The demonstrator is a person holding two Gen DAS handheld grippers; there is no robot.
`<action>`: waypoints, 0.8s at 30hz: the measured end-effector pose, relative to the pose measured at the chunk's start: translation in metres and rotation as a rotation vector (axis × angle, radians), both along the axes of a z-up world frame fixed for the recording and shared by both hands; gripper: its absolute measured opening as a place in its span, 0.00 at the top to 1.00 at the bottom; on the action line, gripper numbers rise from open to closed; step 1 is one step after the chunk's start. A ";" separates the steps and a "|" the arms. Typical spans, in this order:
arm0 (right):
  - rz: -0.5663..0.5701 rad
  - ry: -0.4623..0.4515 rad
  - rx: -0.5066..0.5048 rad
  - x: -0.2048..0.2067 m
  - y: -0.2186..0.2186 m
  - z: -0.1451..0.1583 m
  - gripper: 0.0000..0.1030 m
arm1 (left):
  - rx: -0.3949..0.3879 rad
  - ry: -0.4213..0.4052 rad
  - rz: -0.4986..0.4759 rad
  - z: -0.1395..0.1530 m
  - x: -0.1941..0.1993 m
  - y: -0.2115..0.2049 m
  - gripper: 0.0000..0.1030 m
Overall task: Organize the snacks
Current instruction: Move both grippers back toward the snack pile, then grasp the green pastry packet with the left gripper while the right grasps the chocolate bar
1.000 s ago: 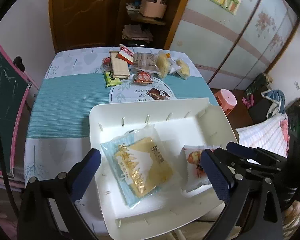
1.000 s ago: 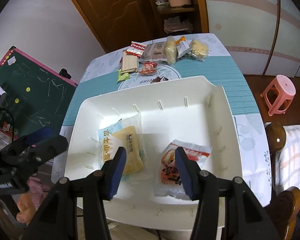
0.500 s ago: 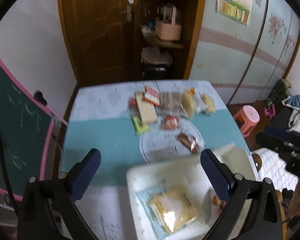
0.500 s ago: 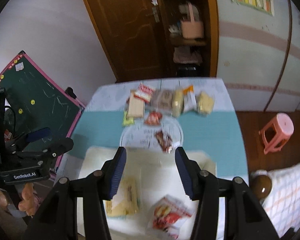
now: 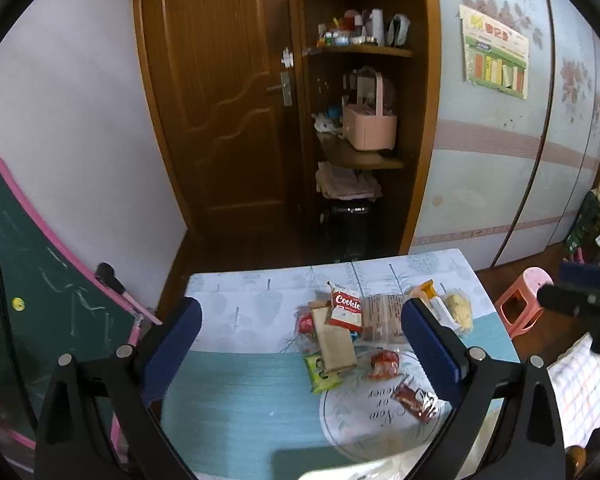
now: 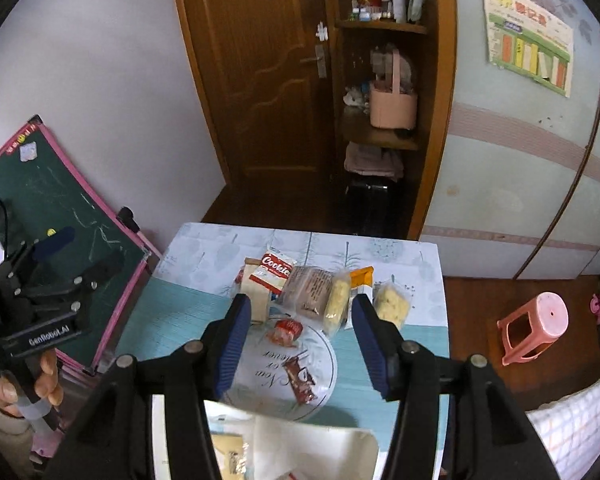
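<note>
We have both hand-held grippers raised over the near end of the surface [image 6: 188, 312], aimed down at the snack pile lying across its far half. The left hand-held gripper [image 5: 300, 344] stands wide open with nothing between its blue pads; the right hand-held gripper [image 6: 298, 342] is about half open, its jaws having just been opening, and it too is empty. These snacks look light, soft and crinkly to us, so we judge that the film wrappers will slip and crumple under the pads; a pinch across a flat body or a sealed end seam should hold best, with gentle pressure because cookies and cakes can crush. The red-and-white Cookie packet [image 6: 275, 270] leans on a tan flat pack [image 6: 256, 296], and we would lift it by its free upper edge. Counting the pile, we see 1 Cookie packet, 1 tan flat pack, 1 green packet [image 5: 321, 372], 1 brown clear-wrapped pack [image 6: 312, 290], 2 pale yellow cakes [image 6: 390, 304] in clear bags, 1 orange-topped packet [image 6: 361, 278], 1 small red candy bag [image 6: 286, 330] and 1 dark chocolate bar [image 6: 300, 380] lying alone on the round printed motif, nearest to us. The white tray [image 6: 360, 446] sits at the near edge below the right hand-held gripper, and at least 1 yellow packet [image 6: 228, 456] lies in it; more we cannot tell.
</note>
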State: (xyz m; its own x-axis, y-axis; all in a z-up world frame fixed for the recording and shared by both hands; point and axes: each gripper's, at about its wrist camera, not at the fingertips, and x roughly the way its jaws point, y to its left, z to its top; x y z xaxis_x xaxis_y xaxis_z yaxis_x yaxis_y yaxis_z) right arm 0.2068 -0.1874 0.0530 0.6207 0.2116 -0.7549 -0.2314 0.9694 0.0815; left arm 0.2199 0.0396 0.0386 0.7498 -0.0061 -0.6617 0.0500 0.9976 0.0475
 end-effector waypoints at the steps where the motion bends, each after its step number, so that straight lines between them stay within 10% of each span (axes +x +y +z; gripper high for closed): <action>1: 0.006 0.017 -0.007 0.007 0.002 -0.007 0.45 | -0.010 0.031 -0.001 -0.008 0.012 0.000 0.03; 14: 0.062 0.469 -0.043 0.067 0.022 -0.197 0.45 | -0.078 0.509 0.023 -0.195 0.094 0.012 0.03; 24: 0.083 0.704 -0.042 0.077 0.041 -0.266 0.45 | -0.057 0.663 0.001 -0.264 0.104 0.007 0.04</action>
State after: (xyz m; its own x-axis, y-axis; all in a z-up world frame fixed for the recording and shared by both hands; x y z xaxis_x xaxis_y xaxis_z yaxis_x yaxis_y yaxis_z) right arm 0.2840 -0.1462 -0.2131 -0.0349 0.1993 -0.9793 -0.2110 0.9564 0.2021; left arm 0.3235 0.0465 -0.2253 0.1838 -0.0544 -0.9815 0.0500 0.9977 -0.0459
